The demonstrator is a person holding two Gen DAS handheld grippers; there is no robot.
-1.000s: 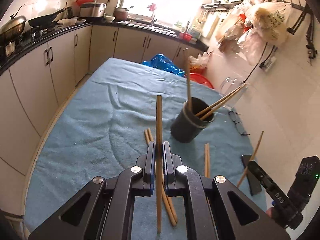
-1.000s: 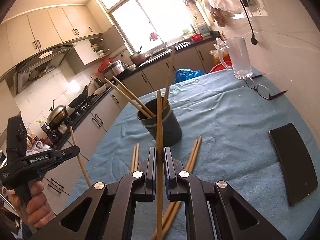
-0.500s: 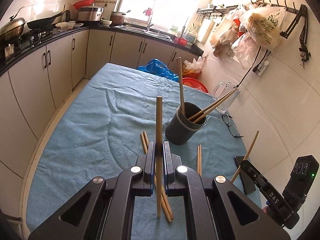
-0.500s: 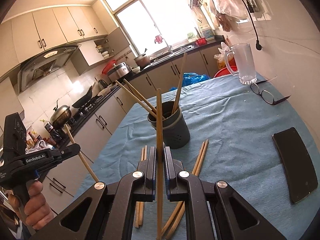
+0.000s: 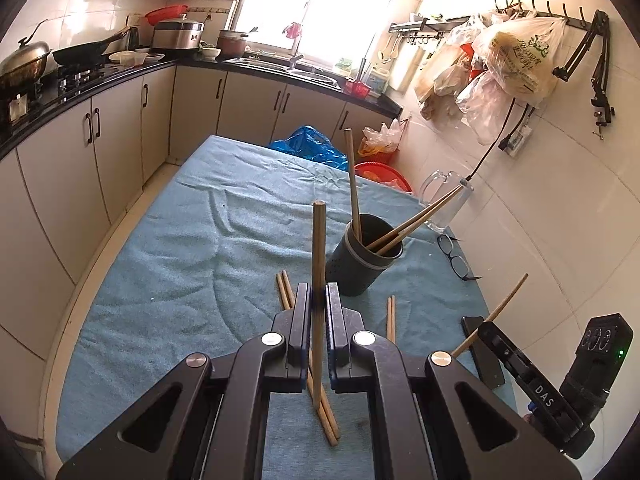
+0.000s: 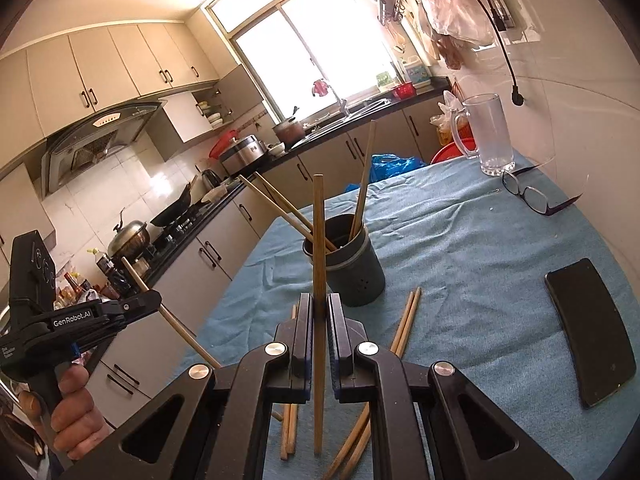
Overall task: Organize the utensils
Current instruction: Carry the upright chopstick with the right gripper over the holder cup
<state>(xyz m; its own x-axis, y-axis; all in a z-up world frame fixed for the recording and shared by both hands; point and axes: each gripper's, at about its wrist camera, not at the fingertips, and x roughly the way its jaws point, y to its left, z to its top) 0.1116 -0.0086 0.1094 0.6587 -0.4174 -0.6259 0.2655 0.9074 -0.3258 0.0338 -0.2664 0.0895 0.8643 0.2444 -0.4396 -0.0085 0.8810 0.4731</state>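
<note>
1. Left wrist view: the left gripper (image 5: 319, 304), matte black with angular moulded arms and round silver bolts, is closing its two flat pads tight on a slim wooden chopstick (image 5: 319, 248) that is standing nearly upright between them.
2. Left wrist view: the dark cylindrical holder (image 5: 362, 256), banded by a pale ring below its rim and pierced with small holes, is standing on the blue towelling cloth (image 5: 180, 264), just beyond the gripper tips; three chopsticks in the holder (image 5: 354, 192) are leaning out of it.
3. Left wrist view: two pairs of loose chopsticks (image 5: 390, 318) are lying flat on the napped, wrinkled cloth, one on each side of the gripper, near the holder's base.
4. Left wrist view: at the lower right the right gripper (image 5: 486, 330) is pinching a second chopstick (image 5: 506, 300), which is slanting upward; a clear glass mug (image 5: 446, 200) and dark-framed glasses (image 5: 454, 256) are sitting beyond the holder.
5. Right wrist view: the right gripper (image 6: 319, 308) is likewise clamping shut on its thin, straight-grained chopstick (image 6: 318, 240), held upright in front of the holder (image 6: 356, 268).
6. Right wrist view: a hand (image 6: 76, 416) is gripping the left gripper's (image 6: 154, 300) handle at the lower left; a flat, glossy black phone (image 6: 588, 332) is lying on the cloth at the right.
</note>
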